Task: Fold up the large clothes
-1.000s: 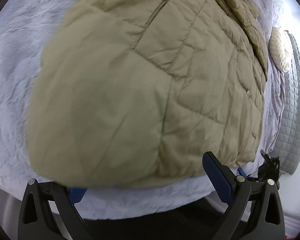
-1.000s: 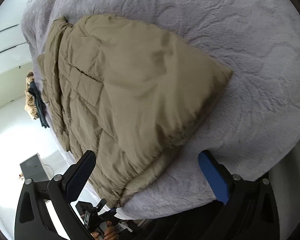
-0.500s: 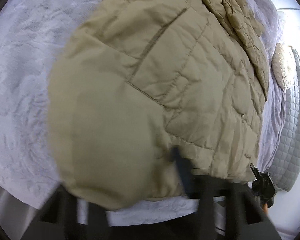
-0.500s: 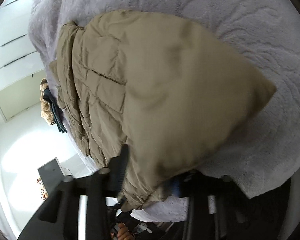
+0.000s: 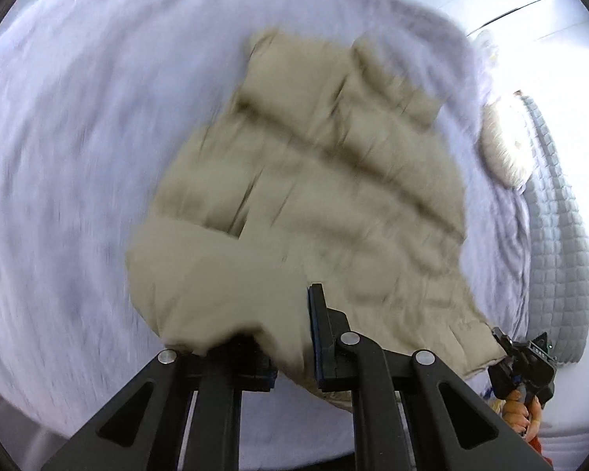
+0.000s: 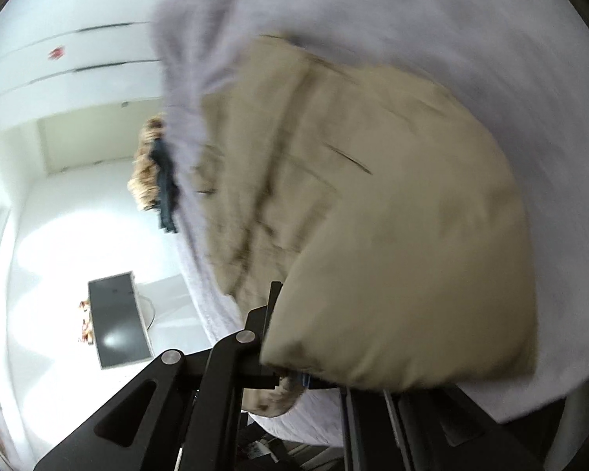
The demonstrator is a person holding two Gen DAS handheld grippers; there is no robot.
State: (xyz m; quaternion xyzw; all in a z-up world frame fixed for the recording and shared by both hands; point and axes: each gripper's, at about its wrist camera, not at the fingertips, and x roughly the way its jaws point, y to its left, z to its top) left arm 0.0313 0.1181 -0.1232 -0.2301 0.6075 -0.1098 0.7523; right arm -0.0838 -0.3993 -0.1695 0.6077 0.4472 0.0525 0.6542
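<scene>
A beige quilted jacket (image 5: 314,196) lies lengthwise on a bed with a fuzzy lilac blanket (image 5: 78,157). My left gripper (image 5: 286,337) is shut on the jacket's near hem corner, and fabric bulges over its left finger. The right gripper (image 5: 526,357), held by a hand, grips the hem's other corner at the lower right of the left wrist view. In the right wrist view the jacket (image 6: 392,235) fills the middle. The right gripper (image 6: 306,357) has its jaws closing with a fold of hem pinched between them, and fabric hides its right finger. Both views are motion-blurred.
A round cream cushion (image 5: 502,149) and a grey quilted cover (image 5: 557,235) lie on the bed's right side. Beyond the bed's edge are a pile of clothes (image 6: 153,172), a dark flat screen (image 6: 117,318) on the white floor and white cupboard doors (image 6: 59,59).
Both grippers went from wide open to closed on the jacket's near hem. They then rose, lifting the hem off the blanket, and both views swung up along the bed.
</scene>
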